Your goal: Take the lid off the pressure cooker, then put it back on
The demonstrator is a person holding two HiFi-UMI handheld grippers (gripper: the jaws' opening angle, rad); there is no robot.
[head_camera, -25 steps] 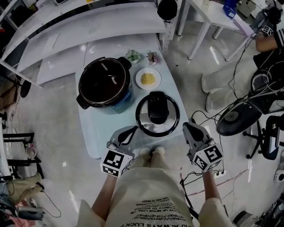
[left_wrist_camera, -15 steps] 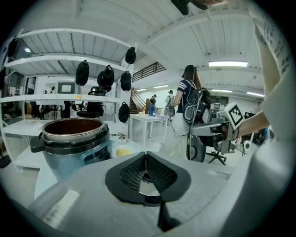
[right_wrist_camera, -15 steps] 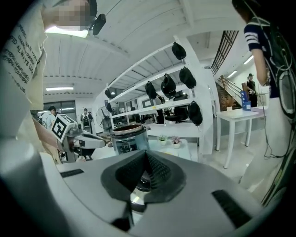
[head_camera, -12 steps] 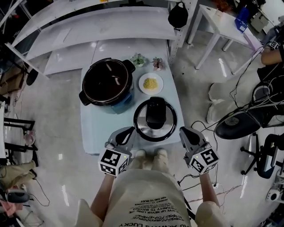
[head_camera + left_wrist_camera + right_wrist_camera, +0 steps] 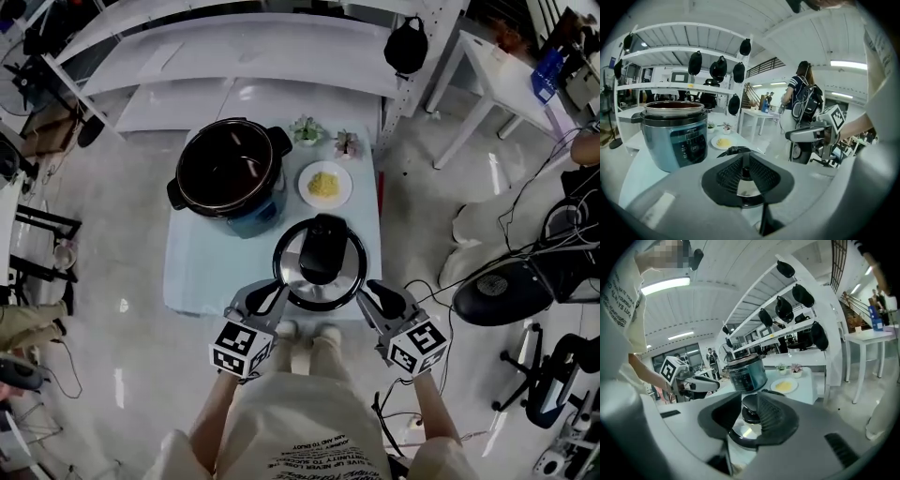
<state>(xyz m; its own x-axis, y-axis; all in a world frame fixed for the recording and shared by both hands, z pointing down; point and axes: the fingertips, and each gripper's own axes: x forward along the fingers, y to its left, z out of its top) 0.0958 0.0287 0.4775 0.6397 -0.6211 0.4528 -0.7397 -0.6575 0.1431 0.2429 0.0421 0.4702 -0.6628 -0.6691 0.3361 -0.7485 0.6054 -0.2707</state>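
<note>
The pressure cooker (image 5: 228, 173) stands uncovered at the table's far left, its dark pot showing; the left gripper view has it at the left (image 5: 675, 133). Its round lid (image 5: 319, 262) with a black handle lies flat at the table's near edge. My left gripper (image 5: 266, 298) is shut and empty, just left of the lid's near rim, with the lid handle (image 5: 733, 151) just beyond its tips. My right gripper (image 5: 372, 292) sits at the lid's near right rim. Its jaws are opening, and the lid's knob (image 5: 751, 408) shows through the gap, not pressed by the pads.
A white plate (image 5: 324, 185) with yellow food sits behind the lid. Two small potted plants (image 5: 307, 129) stand at the table's far edge. The light blue table (image 5: 202, 272) is small. White shelving (image 5: 234, 56) stands behind it; chairs and cables lie on the floor at the right.
Both grippers have moved forward and down to the lid's near rim, left and right of it. The right gripper's jaws have parted a little. The lid and cooker have not moved.
</note>
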